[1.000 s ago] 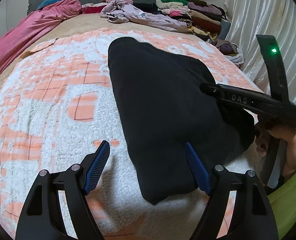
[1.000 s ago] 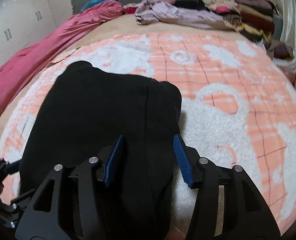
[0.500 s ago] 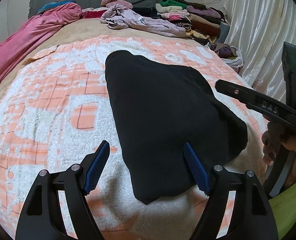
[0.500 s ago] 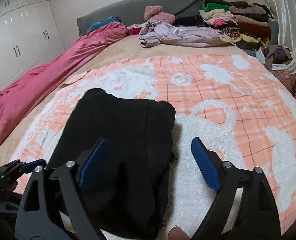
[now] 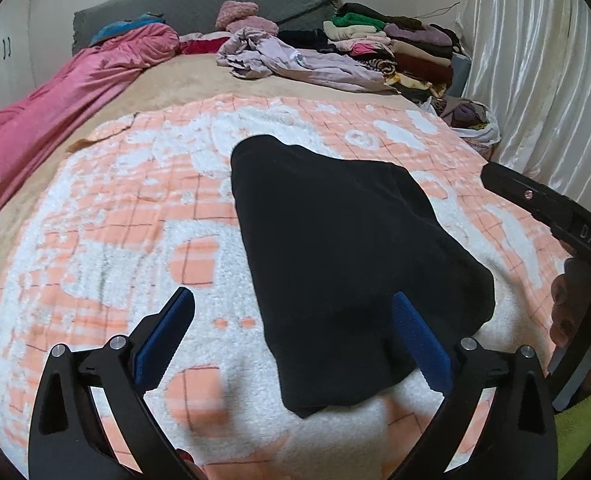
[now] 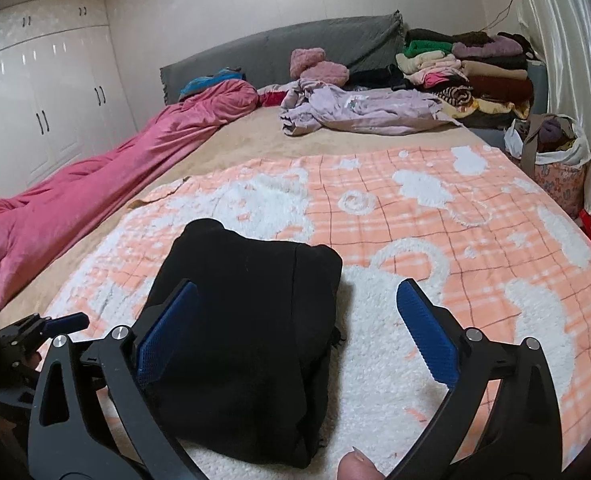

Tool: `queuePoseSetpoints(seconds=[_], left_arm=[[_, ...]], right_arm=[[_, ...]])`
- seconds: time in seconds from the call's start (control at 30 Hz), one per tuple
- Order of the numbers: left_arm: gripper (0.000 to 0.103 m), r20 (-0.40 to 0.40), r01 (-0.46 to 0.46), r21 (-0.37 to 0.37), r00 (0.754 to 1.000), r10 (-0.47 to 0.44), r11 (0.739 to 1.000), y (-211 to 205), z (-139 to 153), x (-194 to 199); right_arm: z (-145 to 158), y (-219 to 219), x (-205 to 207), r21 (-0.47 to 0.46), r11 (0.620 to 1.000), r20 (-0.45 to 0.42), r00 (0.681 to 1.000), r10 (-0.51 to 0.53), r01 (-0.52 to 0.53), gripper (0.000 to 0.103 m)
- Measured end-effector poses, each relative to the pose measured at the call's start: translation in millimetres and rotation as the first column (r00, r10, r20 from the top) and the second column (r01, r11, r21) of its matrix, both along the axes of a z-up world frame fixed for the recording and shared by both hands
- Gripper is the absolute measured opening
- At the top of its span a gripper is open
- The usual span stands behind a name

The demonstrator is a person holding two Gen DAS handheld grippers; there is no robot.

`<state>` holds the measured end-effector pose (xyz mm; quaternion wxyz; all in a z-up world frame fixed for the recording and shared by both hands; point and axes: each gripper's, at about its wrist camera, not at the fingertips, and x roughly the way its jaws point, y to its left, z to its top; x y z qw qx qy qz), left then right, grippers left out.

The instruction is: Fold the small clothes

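The black garment point(image 5: 347, 264) is lying folded into a compact bundle on the near part of the peach-and-white checked blanket point(image 5: 127, 216), well apart from the stacked clothes point(image 6: 475, 76) by the grey headboard. The left gripper point(image 5: 291, 336) is hovering just above the garment's near edge with its jaws standing wide; they have just been opening, and no cloth is pinched between them. The right gripper point(image 6: 295, 332) is likewise hanging over the garment's right side, its jaws also just opened wide and gripping nothing. The fold looks done, so the risk now lies in disturbing it: a blue pad catching the thick folded edge could drag a layer open, and the fluffy blanket beneath the garment could snag on a fingertip and shift the bundle. A loose inner layer may also spring back by itself.
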<state>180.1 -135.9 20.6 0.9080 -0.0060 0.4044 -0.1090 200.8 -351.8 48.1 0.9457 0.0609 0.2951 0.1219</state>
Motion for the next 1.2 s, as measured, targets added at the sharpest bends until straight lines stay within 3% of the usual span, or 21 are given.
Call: queuePoseSetpoints(seconds=[0.5,0.9,1.2], left_arm=[[0.099,0.071,-0.017,0.005,0.997,0.017,1.0,18.2,12.3,-44.2],[0.099,0.115,-0.028,-0.005,0.993,0.028,1.0,38.5,19.5,-89.4],[0.099,0.088,-0.019,-0.011,0.996,0.02,1.0,48.3,6.9,-113.6]], right_arm=[[7.0,-2.0,-73.8,-0.024,0.999,0.114,0.993,-0.026,0.029,0.094],[-11.1,4.8,-122.5,-0.039,0.999,0.062,0.998,-0.034,0.036,0.094],[-23.7,8.8,-152.5,-0.051,0.998,0.012,0.999,-0.047,0.048,0.094]])
